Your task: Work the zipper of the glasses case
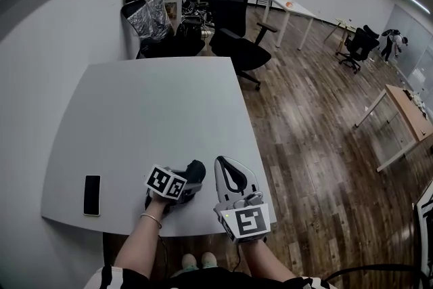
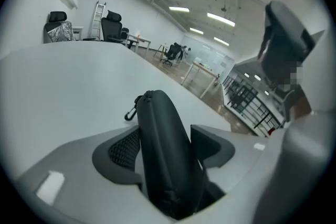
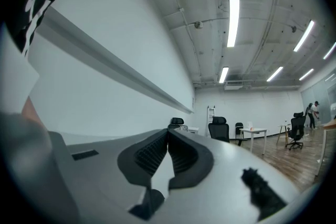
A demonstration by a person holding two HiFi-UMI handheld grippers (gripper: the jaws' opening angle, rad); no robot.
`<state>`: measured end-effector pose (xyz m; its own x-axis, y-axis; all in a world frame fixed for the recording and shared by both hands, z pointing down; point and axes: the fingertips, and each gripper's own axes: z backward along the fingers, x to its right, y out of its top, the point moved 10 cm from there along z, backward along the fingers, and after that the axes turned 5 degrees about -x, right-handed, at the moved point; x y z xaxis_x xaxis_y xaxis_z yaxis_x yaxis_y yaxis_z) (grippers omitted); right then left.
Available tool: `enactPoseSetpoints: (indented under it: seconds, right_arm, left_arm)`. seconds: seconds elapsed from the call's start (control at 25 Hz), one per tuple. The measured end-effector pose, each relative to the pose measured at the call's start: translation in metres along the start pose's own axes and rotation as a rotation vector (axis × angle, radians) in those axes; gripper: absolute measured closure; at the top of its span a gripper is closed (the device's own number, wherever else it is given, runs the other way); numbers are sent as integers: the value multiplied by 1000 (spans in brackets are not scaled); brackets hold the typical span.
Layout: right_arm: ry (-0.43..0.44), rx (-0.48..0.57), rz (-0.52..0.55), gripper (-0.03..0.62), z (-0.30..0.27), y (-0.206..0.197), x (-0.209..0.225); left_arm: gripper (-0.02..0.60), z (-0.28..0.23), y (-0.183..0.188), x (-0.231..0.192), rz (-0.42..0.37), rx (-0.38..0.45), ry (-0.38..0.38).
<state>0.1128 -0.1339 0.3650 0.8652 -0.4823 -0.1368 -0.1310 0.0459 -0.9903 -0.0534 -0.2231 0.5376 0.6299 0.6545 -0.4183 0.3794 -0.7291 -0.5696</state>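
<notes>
A black zip-up glasses case (image 1: 195,172) sits low over the grey table (image 1: 149,112), near its front edge. My left gripper (image 1: 187,185) is shut on it. In the left gripper view the case (image 2: 160,139) stands lengthwise between the two pads (image 2: 122,149), which touch its sides. A small clip (image 2: 130,113) hangs from its far end. The zipper pull is not visible. My right gripper (image 1: 222,162) hovers just right of the case, apart from it. In the right gripper view its fingertips (image 3: 168,134) meet with nothing between them.
A dark phone (image 1: 92,195) lies flat near the table's front left corner. The table's right edge (image 1: 254,139) drops to a wooden floor. Black office chairs (image 1: 233,27) crowd the far end. A white wall runs along the left.
</notes>
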Motion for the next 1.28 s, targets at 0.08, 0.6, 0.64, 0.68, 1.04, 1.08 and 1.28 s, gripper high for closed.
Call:
enactPoseSetpoints:
  seconds: [0.08, 0.6, 0.64, 0.68, 1.04, 1.08, 1.28]
  right_arm:
    - [38, 5, 55, 586, -1, -1, 6]
    - [318, -44, 672, 519, -26, -6, -28]
    - [311, -32, 672, 519, -26, -5, -30]
    - [298, -19, 671, 519, -26, -5, -32]
    - [208, 45, 774, 520, -17, 4, -38]
    - [203, 51, 786, 526, -15, 4, -39]
    - [177, 76, 861, 574, -11, 10, -44]
  left_arm:
    - [276, 26, -2, 3, 59, 143, -133]
    - [275, 176, 25, 48, -180, 310, -585]
    - [275, 179, 27, 52, -198, 296, -585]
    - [275, 180, 27, 54, -212, 279, -581]
    - [273, 185, 23, 56, -232, 237, -565]
    - [273, 185, 22, 56, -228, 243, -565]
    - [273, 188, 21, 57, -231, 235, -564]
